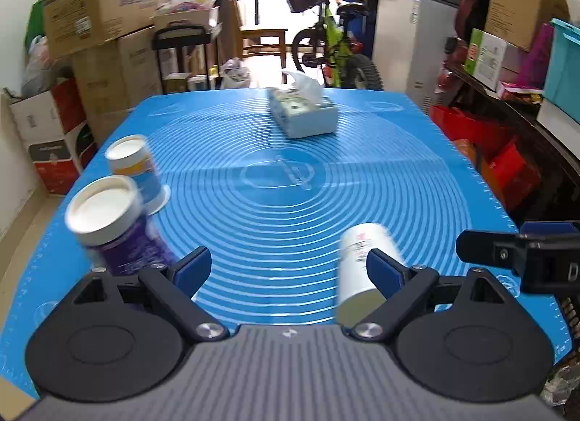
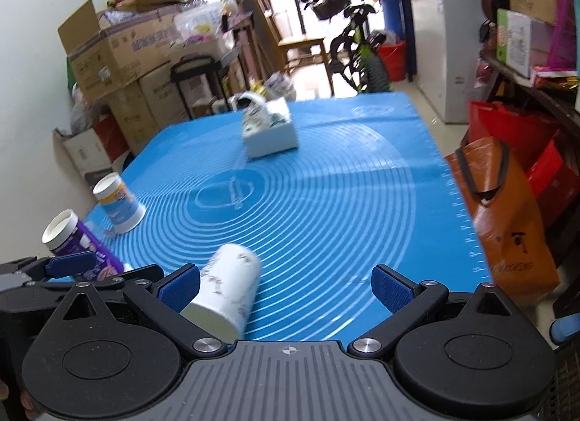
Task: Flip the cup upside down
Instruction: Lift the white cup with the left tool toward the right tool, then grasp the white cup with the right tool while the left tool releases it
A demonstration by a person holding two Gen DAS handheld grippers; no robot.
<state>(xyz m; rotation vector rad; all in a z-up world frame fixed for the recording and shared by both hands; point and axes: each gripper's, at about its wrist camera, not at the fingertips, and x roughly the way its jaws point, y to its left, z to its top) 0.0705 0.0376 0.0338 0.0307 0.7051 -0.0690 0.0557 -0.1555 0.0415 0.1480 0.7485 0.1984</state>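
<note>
Three paper cups are on the blue mat (image 1: 290, 174). A white cup (image 1: 362, 268) lies on its side near the front edge; it also shows in the right wrist view (image 2: 228, 294). A purple cup (image 1: 112, 221) and a blue and orange cup (image 1: 136, 167) stand upside down at the left, seen again in the right wrist view as purple (image 2: 76, 239) and blue and orange (image 2: 117, 203). My left gripper (image 1: 290, 268) is open and empty, its right finger beside the white cup. My right gripper (image 2: 286, 285) is open and empty, its left finger next to the white cup.
A tissue box (image 1: 302, 112) sits at the far middle of the mat. Cardboard boxes (image 1: 105, 22) are stacked at the left, a bicycle (image 1: 333, 47) stands behind the table, and an orange bag (image 2: 507, 225) hangs off the right edge.
</note>
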